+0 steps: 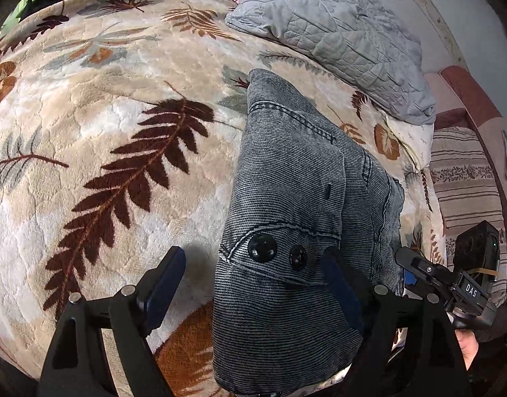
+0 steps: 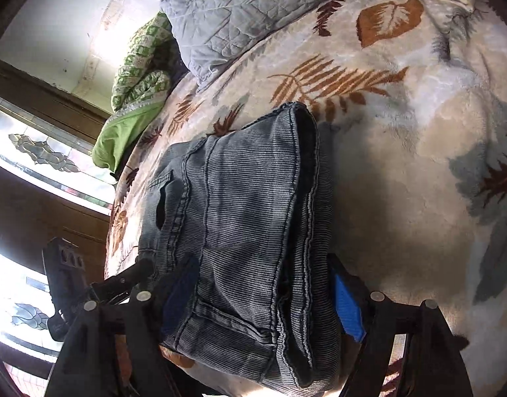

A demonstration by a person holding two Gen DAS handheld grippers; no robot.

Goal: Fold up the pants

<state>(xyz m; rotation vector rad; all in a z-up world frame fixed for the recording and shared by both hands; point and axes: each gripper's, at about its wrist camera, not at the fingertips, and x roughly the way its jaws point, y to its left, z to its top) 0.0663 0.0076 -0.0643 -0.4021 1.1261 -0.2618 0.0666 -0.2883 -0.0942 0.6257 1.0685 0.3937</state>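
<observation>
- Left wrist view: the pants (image 1: 296, 218), dark grey ribbed denim with two black buttons, lie folded in a thick bundle on the bed blanket (image 1: 98, 152), between the left gripper (image 1: 253, 294) fingers, which stand wide.
- Open blanket lies left of those fingers; a grey pillow (image 1: 332, 33) lies well ahead.
- Right gripper (image 2: 265, 301) fingers straddle the bundle's stacked hems; whether they pinch it is unclear.

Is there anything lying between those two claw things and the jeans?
Nothing visible. The folded pants already lie between the fingers of the left gripper and of the right gripper, on the leaf-patterned blanket.
</observation>
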